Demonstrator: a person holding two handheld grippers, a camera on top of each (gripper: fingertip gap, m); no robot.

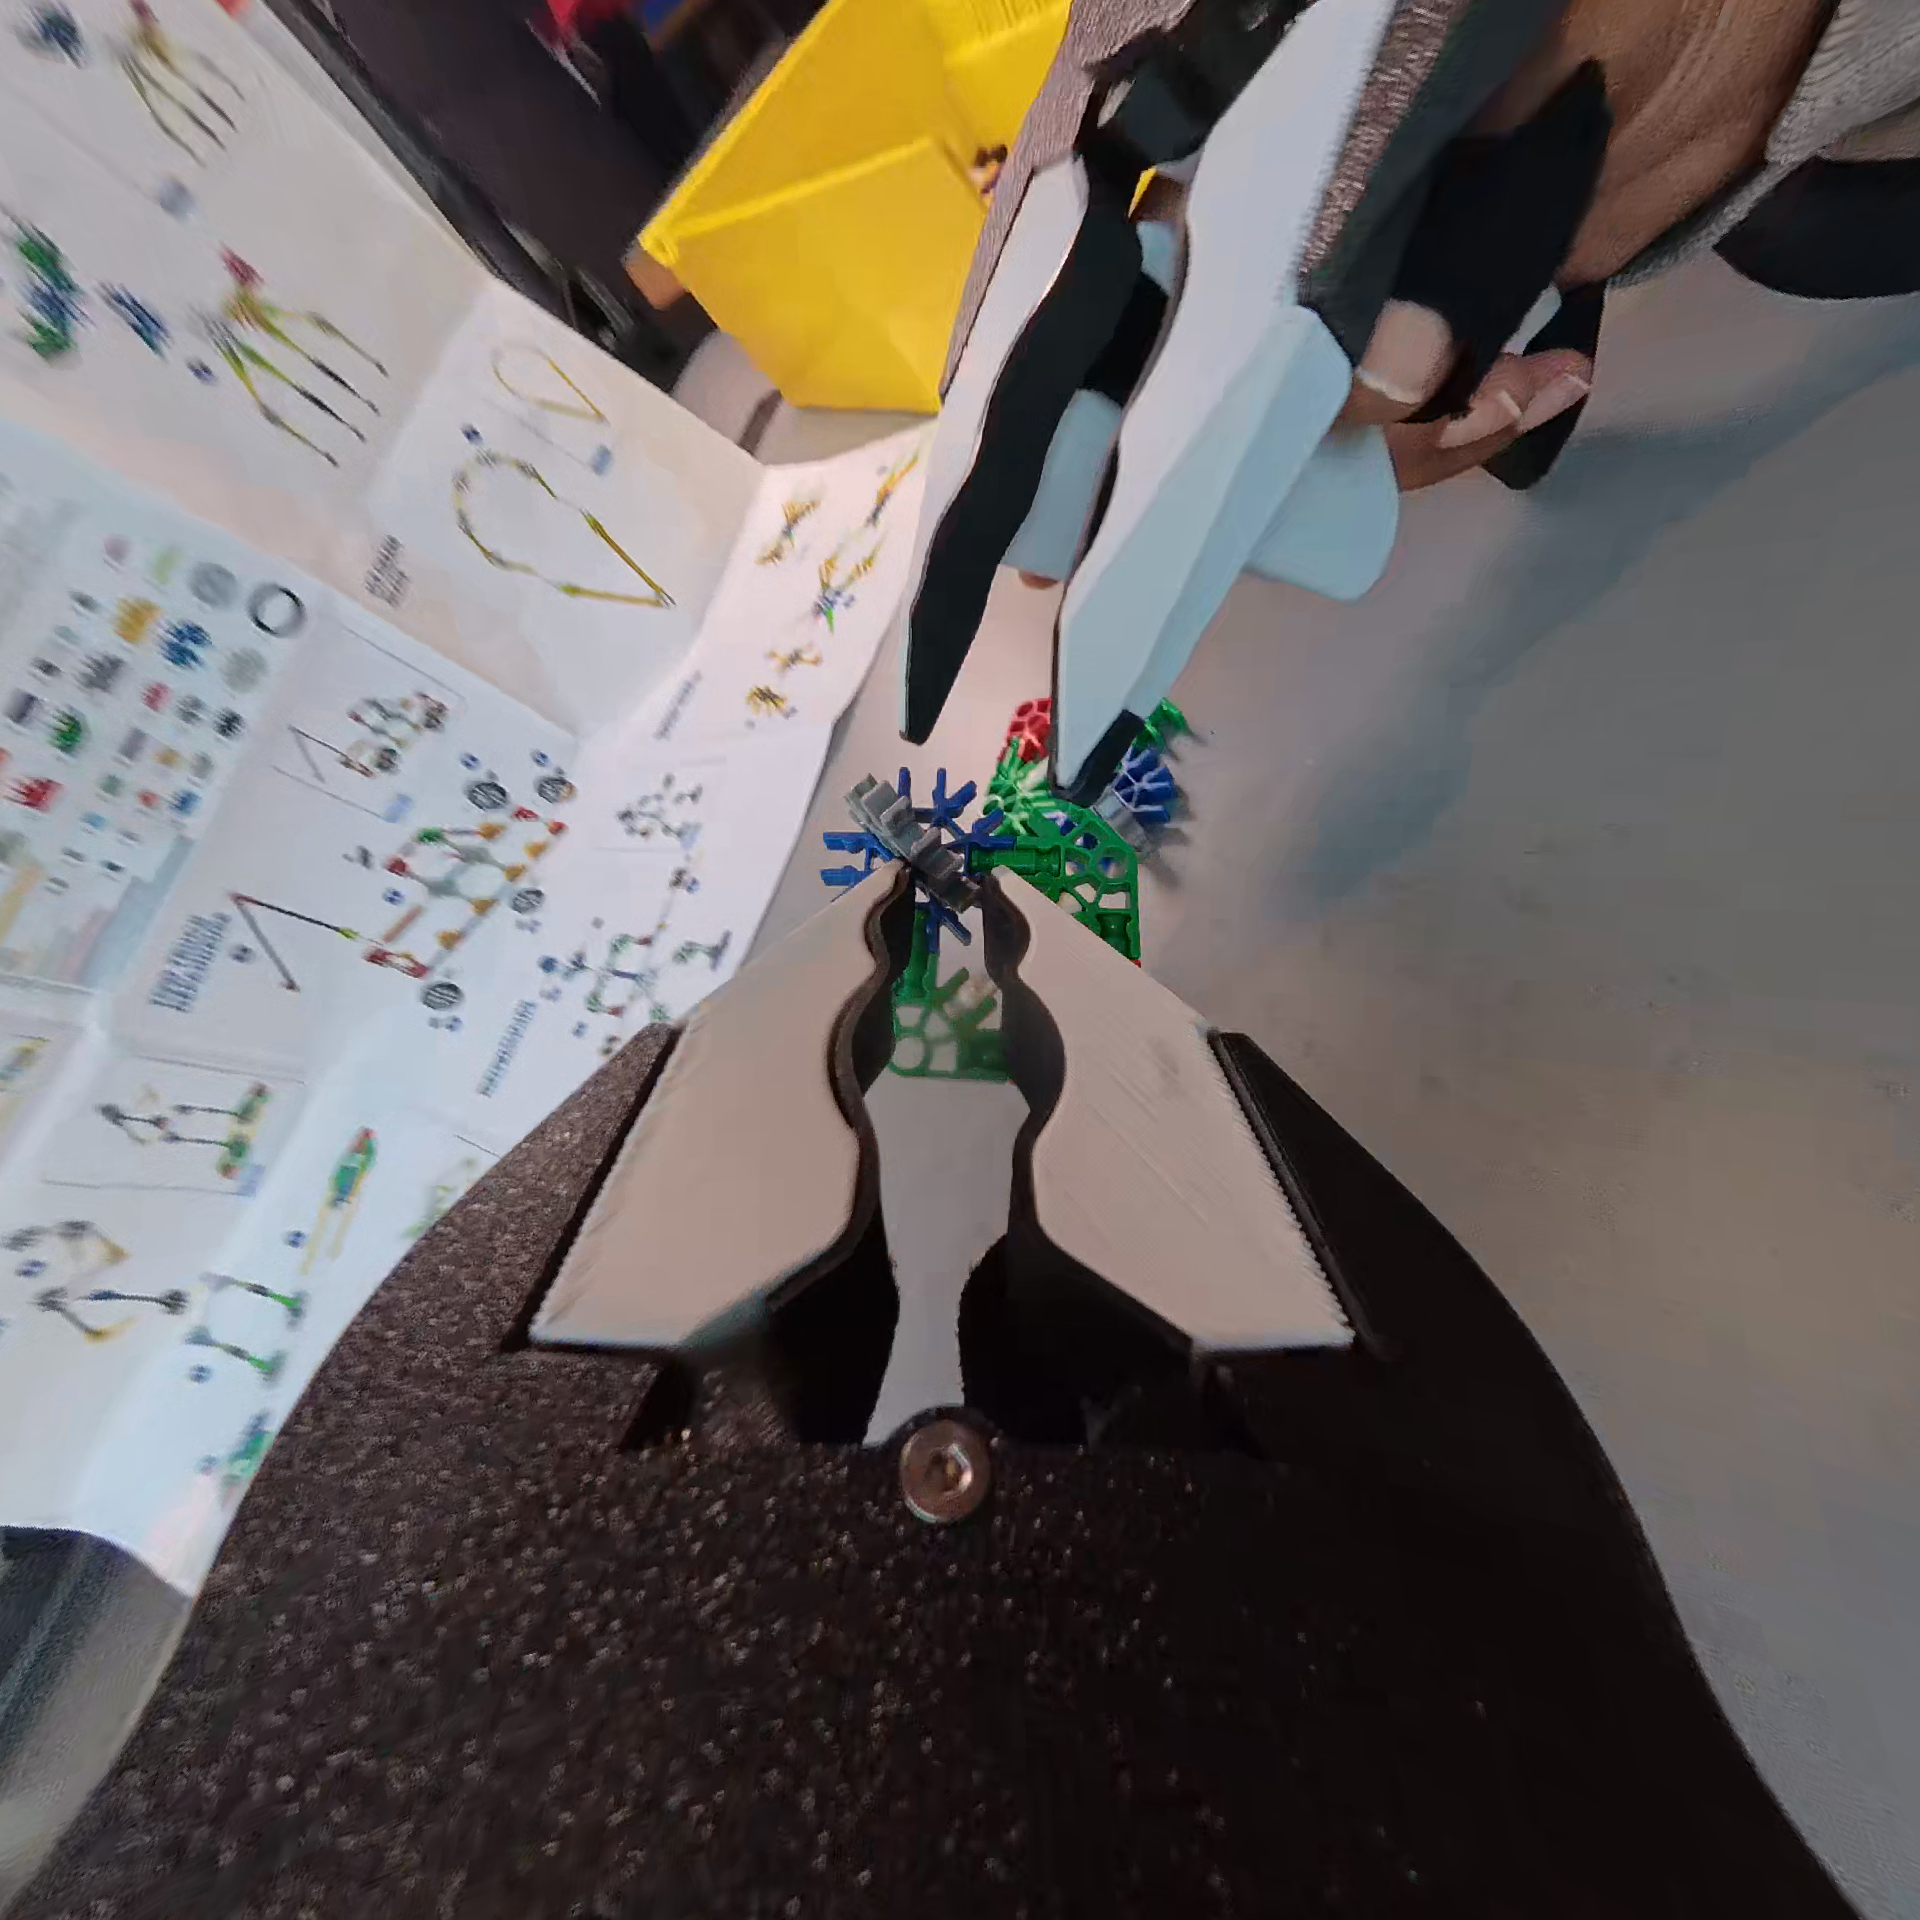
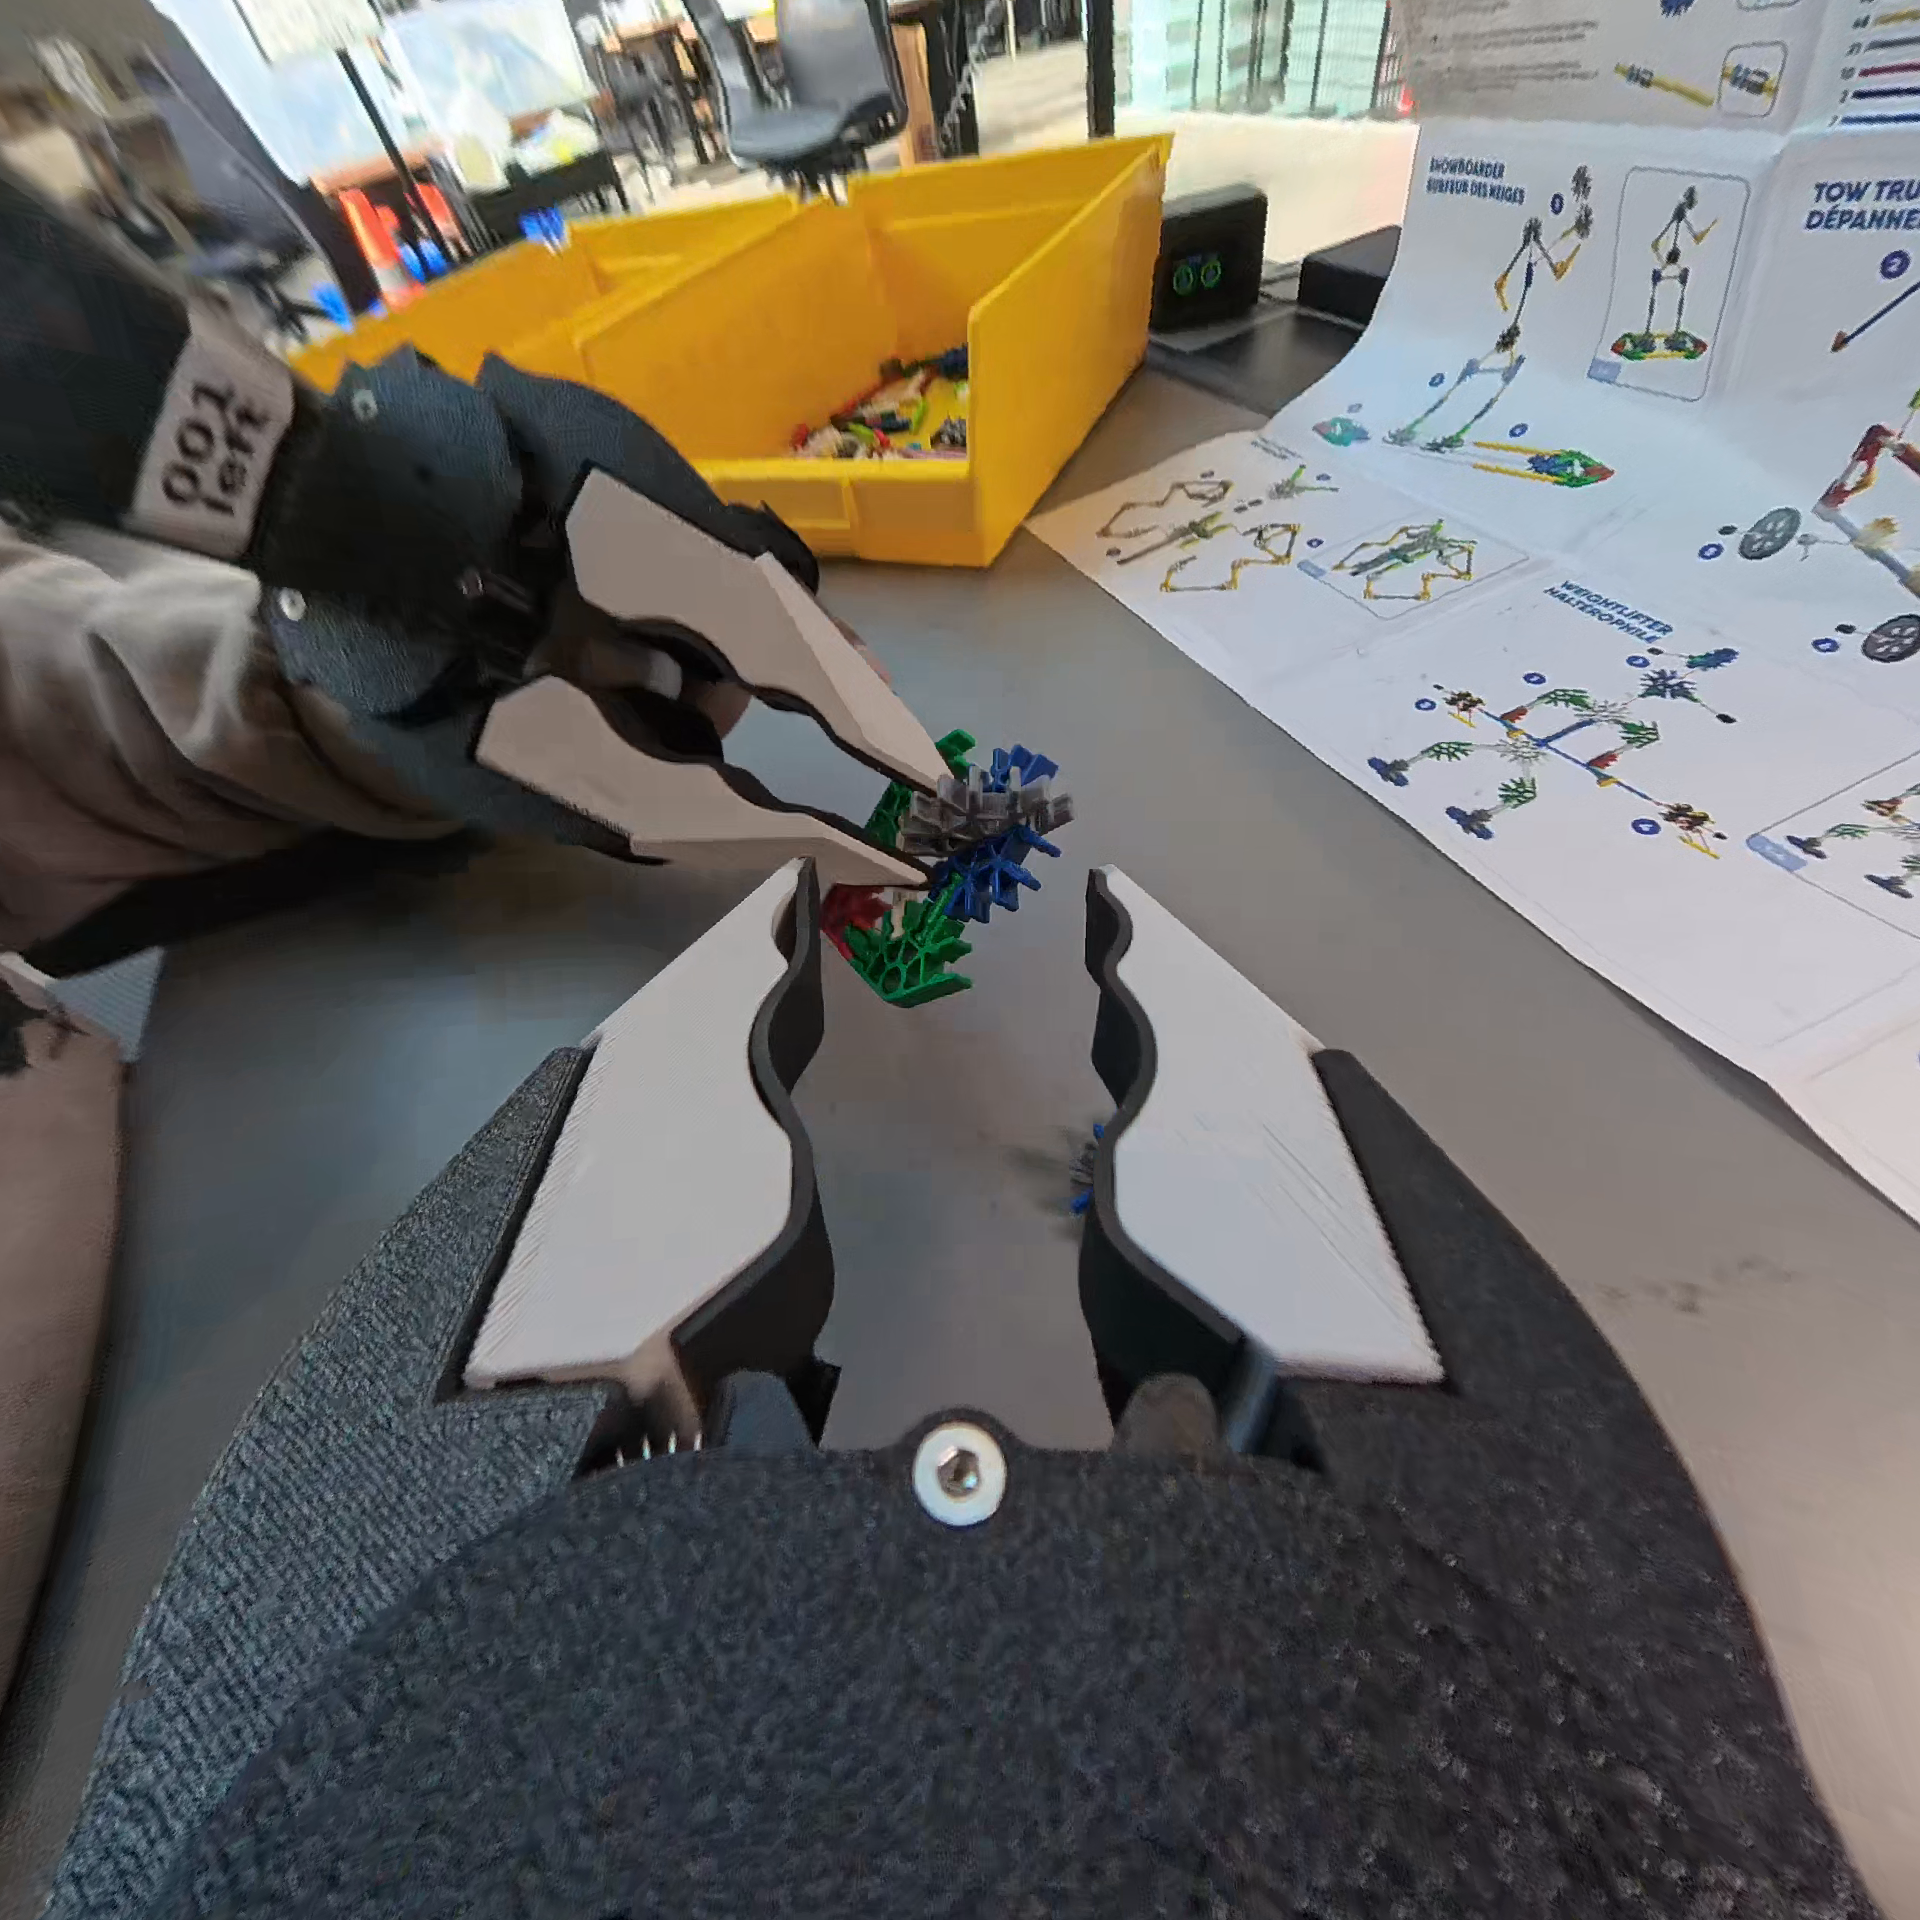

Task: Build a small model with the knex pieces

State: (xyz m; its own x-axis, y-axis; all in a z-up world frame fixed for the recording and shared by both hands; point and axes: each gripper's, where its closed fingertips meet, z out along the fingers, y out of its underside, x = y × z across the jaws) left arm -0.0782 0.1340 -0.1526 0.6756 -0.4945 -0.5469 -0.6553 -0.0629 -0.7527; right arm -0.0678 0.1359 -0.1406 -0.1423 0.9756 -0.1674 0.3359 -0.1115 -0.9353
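Grey connector pinched in left tongs | right tongs wide, just beside

A large folded instruction sheet lies along the table's right edge, its far part curling upward. Yellow bins stand at the far edge, one holding loose toy pieces. A small black device sits beside them.
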